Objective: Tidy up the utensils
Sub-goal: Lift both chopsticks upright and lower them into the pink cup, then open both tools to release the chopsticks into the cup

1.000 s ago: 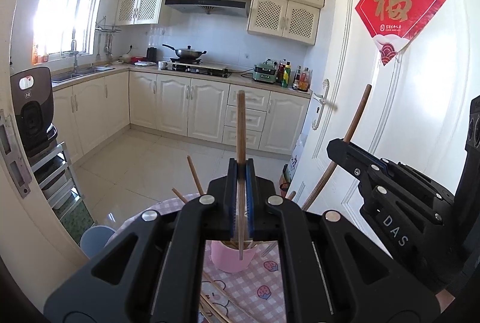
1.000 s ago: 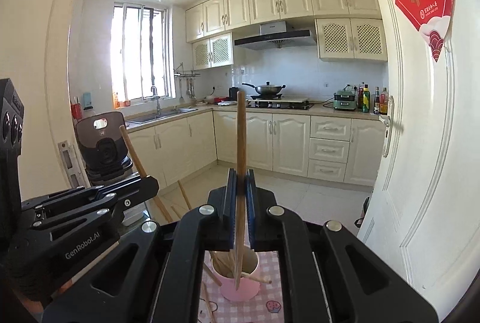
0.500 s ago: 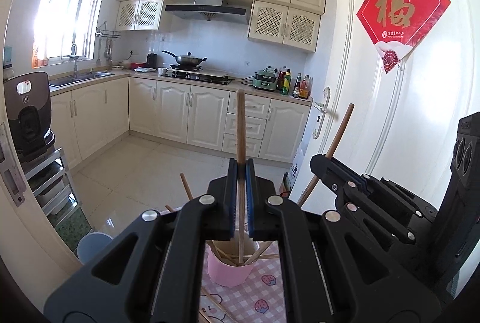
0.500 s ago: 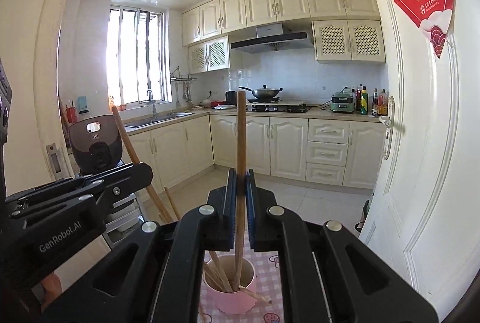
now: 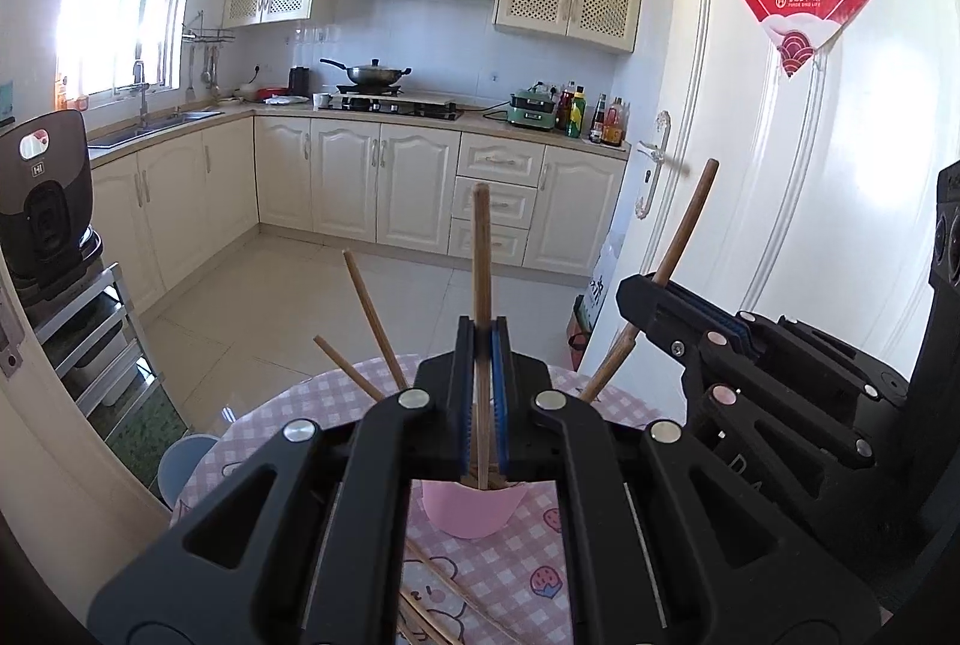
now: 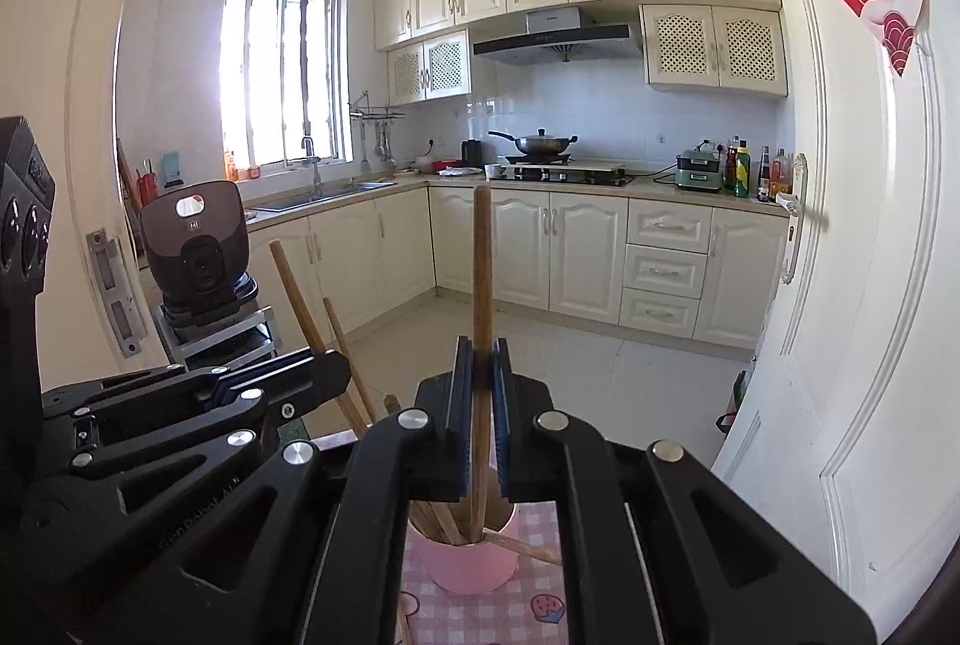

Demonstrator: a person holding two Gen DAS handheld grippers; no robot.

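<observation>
A pink cup [image 5: 472, 512] [image 6: 467, 564] stands on the pink checked tablecloth [image 5: 540, 573], with several wooden chopsticks [image 5: 367, 312] leaning in it. My left gripper [image 5: 481, 339] is shut on an upright chopstick [image 5: 481, 249] whose lower end dips into the cup. My right gripper [image 6: 480, 345] is shut on another upright chopstick [image 6: 481, 261], its tip inside the cup too. Each gripper shows in the other's view: the right gripper [image 5: 651, 285] at the right, the left gripper [image 6: 327, 366] at the left, both close over the cup.
Loose chopsticks [image 5: 456, 600] lie on the cloth in front of the cup. A white door [image 5: 750, 225] stands close on the right. A dark appliance [image 6: 198, 243] on a rack sits left. A blue stool [image 5: 183, 462] is below the table's left edge.
Both grippers have sunk toward the cup with their chopsticks. The lower ends now reach into the cup, and the cup sits nearer under the fingers.
</observation>
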